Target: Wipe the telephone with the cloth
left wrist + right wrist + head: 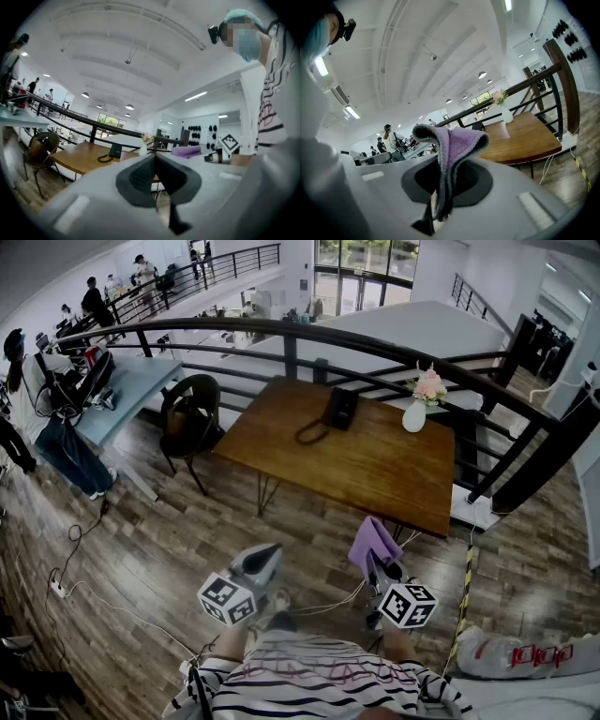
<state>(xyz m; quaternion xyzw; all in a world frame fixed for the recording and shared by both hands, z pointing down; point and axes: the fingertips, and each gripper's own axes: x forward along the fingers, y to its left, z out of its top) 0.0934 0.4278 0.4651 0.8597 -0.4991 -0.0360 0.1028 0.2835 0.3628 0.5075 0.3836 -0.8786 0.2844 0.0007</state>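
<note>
My right hand-held gripper (440,183) is clamped on the purple cloth (457,140). Its own view shows the cloth pinched between the jaws and flopping over the top. My left hand-held gripper (154,159) has its jaws together, with nothing between them. The head view shows what those two do not: both are near me, over the wood floor (150,549). The phone (340,409) sits at the far edge of the tabletop (375,470), left of a white vase (414,415).
</note>
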